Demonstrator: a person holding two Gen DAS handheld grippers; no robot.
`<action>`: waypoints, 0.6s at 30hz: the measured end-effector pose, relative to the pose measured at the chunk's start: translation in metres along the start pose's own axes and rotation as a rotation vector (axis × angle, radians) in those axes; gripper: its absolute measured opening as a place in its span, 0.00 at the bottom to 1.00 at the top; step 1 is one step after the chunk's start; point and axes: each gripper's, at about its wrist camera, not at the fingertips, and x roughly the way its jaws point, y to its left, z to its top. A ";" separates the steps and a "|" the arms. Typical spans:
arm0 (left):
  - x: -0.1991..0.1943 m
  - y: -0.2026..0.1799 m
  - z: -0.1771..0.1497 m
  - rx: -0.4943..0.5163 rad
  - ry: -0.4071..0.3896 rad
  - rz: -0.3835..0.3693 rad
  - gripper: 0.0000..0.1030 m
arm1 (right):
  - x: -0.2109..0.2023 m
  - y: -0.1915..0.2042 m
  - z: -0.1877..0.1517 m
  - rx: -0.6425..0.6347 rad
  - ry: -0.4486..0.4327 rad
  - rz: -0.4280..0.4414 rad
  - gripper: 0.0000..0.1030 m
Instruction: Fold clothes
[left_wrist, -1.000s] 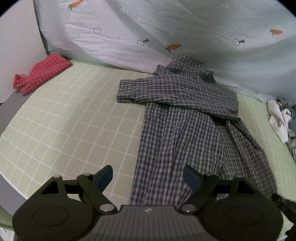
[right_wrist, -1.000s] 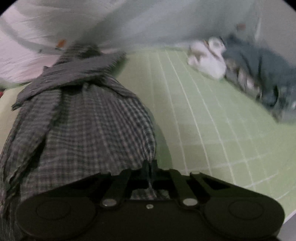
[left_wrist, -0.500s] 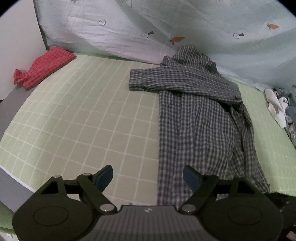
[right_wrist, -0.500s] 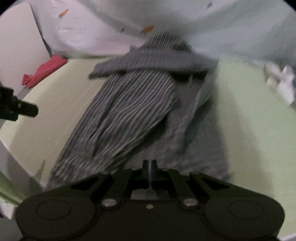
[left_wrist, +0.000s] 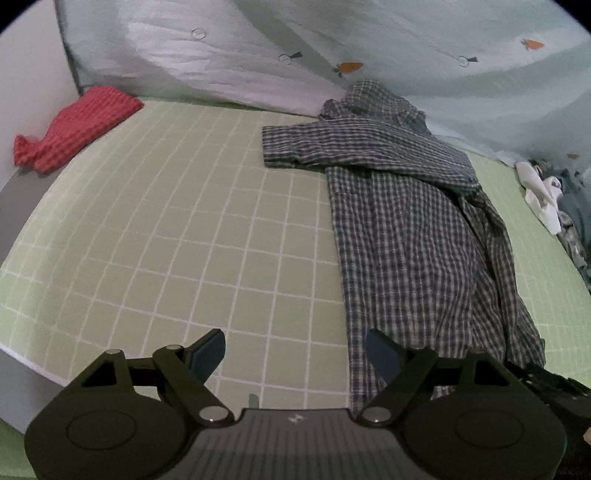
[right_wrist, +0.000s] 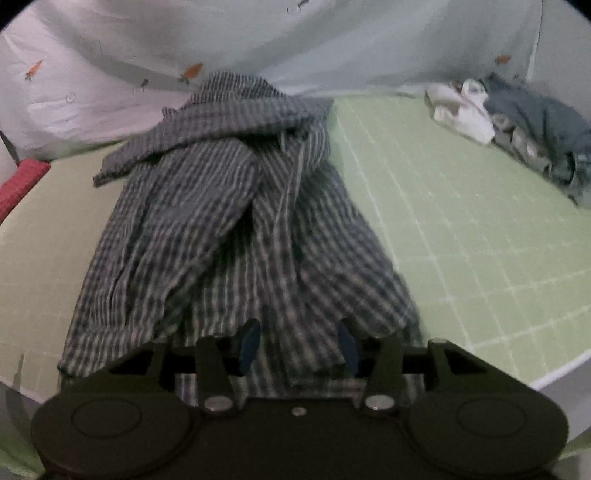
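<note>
While both my left tongs (left_wrist: 295, 354) and right tongs (right_wrist: 298, 345) gape empty, the limp, light plaid shirt (left_wrist: 417, 229) invites a hem-corner pinch.

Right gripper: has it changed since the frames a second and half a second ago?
Yes. The right gripper, shut in both earlier frames, now stands open above the near hem of the plaid shirt. The white and blue clothes pile is again at the right of its view.

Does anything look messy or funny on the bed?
Yes. The shirt is only half folded: one sleeve sticks out sideways and its right side is bunched up. A rumpled clothes pile sits in the far corner.
</note>
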 end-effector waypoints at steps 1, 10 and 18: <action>0.000 -0.001 0.000 0.008 0.000 0.001 0.81 | 0.003 0.003 -0.001 -0.007 0.012 0.001 0.28; 0.001 0.000 -0.002 0.052 0.018 0.035 0.82 | -0.029 0.031 -0.004 -0.092 -0.099 0.099 0.00; 0.006 0.011 0.000 0.029 0.041 0.050 0.82 | 0.013 0.038 -0.020 -0.006 0.112 0.166 0.03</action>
